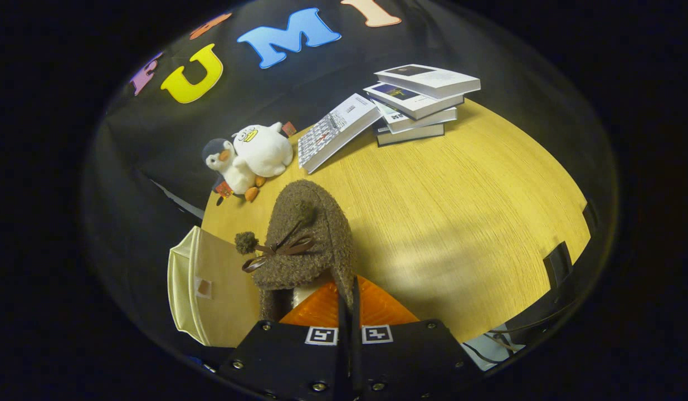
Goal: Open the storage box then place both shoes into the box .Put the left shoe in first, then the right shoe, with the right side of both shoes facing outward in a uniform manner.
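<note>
A fuzzy brown shoe (305, 239) with a pompom bow is seen at lower centre of the frame, gripped at its rim by the gripper (348, 303), whose orange fingers (321, 309) are closed almost together on it above the wooden table (477, 223). A cream storage box (201, 289) is seen at lower left beside the shoe. Two plush penguins (249, 159) and stacked books (416, 103) are set along the table's far edge, towards the upper centre.
</note>
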`<action>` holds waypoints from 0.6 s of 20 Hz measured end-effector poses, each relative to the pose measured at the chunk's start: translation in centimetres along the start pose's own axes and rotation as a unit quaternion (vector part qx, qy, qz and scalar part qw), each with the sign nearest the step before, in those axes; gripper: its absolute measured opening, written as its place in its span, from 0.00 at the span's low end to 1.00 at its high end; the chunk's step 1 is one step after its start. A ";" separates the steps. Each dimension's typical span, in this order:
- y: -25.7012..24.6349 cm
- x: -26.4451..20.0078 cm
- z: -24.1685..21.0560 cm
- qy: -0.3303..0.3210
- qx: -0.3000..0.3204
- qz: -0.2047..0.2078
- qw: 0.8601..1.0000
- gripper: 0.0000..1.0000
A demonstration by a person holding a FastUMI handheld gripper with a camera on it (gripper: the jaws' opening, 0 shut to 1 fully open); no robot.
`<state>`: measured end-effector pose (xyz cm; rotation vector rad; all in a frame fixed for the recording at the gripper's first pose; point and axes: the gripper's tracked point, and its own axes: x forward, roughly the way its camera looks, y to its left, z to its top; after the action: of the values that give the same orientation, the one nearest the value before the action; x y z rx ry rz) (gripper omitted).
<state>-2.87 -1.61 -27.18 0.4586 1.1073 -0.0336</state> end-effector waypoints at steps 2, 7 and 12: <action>2.2 -0.6 0.3 -0.005 -0.005 0.008 1.000 0.02; 9.1 -1.5 -0.2 -0.010 -0.011 0.047 0.999 0.02; 16.7 -1.9 -1.2 -0.015 -0.020 0.091 0.996 0.02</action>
<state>-0.53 13.63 -20.29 0.5194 1.0317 0.1413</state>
